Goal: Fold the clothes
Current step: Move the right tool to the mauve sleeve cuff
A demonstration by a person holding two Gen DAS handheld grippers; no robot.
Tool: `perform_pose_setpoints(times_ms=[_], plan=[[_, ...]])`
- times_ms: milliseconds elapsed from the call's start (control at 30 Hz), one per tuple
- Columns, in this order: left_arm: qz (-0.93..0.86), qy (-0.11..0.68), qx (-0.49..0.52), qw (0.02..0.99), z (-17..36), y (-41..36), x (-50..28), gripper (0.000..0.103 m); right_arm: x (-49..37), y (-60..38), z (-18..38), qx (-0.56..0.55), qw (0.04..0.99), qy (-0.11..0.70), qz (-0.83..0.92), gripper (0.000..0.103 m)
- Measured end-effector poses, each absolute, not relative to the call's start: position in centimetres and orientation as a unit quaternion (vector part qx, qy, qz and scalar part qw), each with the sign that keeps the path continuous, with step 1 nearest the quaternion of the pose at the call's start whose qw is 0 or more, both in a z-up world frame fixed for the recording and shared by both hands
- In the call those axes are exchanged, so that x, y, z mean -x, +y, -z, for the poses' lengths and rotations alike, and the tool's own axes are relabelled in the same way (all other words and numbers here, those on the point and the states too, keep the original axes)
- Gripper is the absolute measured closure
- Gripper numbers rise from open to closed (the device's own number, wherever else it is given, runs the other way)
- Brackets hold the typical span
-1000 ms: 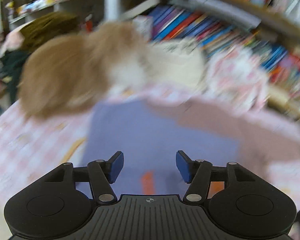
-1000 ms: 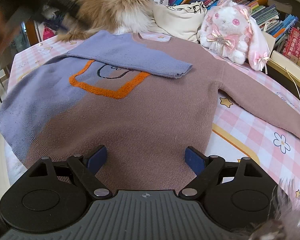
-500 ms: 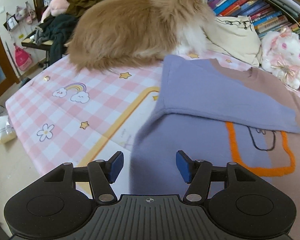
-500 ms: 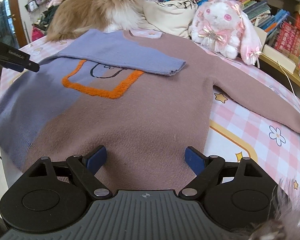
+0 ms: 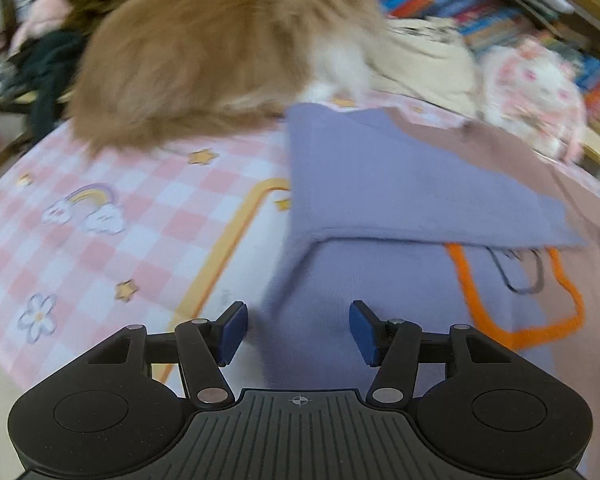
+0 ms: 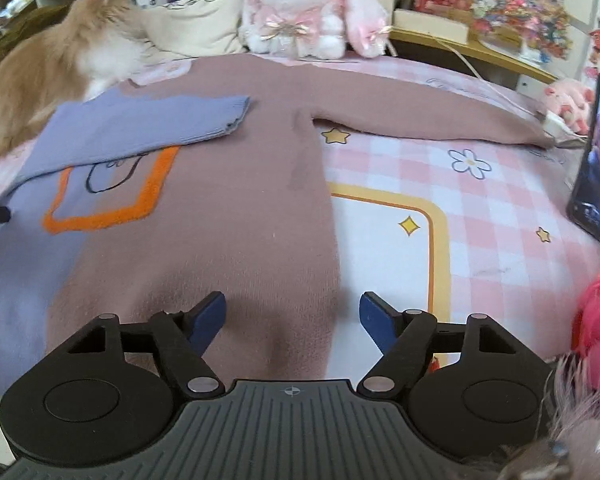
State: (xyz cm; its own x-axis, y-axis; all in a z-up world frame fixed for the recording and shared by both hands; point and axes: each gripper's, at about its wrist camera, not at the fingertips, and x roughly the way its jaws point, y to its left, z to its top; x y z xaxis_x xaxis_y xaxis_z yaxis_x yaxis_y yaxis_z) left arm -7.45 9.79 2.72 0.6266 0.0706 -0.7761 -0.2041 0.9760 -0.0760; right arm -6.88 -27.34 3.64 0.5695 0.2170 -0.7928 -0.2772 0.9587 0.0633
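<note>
- The sweater (image 6: 228, 208) lay spread flat on the pink checked tablecloth (image 6: 500, 184), its purple sleeve (image 6: 140, 132) folded across the chest over the orange square, its brown sleeve (image 6: 428, 120) stretched straight out to the side
- The right gripper (image 6: 292, 318) hung over the sweater's lower edge with its fingers apart and nothing between them; compared with half a second before, it had swung to the right, so the brown sleeve and a phone (image 6: 598, 160) propped at the table's edge had come into sight
- The left gripper (image 5: 298, 330) was likewise spread wide and empty, over the purple side of the sweater (image 5: 380, 280); it had edged closer to the sweater
- The cat (image 5: 220, 52) was sitting as before at the far edge by the collar, next to the plush rabbit (image 6: 300, 8)
</note>
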Motion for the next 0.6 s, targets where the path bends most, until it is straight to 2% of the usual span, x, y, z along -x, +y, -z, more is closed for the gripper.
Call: perform_pose_setpoints(times_ms=[33,67,100,133,167,433,500,600], plan=[[-0.076,0.424,0.080,0.899,-2.8,9.9,7.5,0.066,7.0,-27.1,-3.7,0.031,0.886,0.442,-0.136,0.045],[-0.076,0.422,0.082,0.900,-2.8,10.1,7.6,0.081,7.1,-26.9,-3.7,0.028,0.887,0.441,-0.132,0.049],[-0.078,0.416,0.099,0.901,-2.8,10.5,7.8,0.087,7.2,-26.6,-3.7,0.025,0.888,0.440,-0.129,0.057],[-0.081,0.409,0.120,0.901,-2.7,11.0,8.1,0.089,7.3,-26.4,-3.7,0.022,0.889,0.440,-0.127,0.066],[-0.081,0.403,0.132,0.902,-2.6,11.5,8.4,0.091,7.3,-26.0,-3.8,0.021,0.889,0.439,-0.130,0.070],[-0.078,0.398,0.108,0.908,-2.9,13.4,8.2,0.092,8.3,-21.6,-3.8,0.088,0.890,0.421,-0.154,0.072],[-0.087,0.399,0.099,0.908,-2.8,13.7,8.6,0.098,8.4,-21.3,-3.8,0.094,0.890,0.419,-0.152,0.071],[-0.097,0.394,0.102,0.908,-2.5,14.2,9.1,0.090,8.5,-21.4,-3.7,0.100,0.891,0.418,-0.148,0.067]])
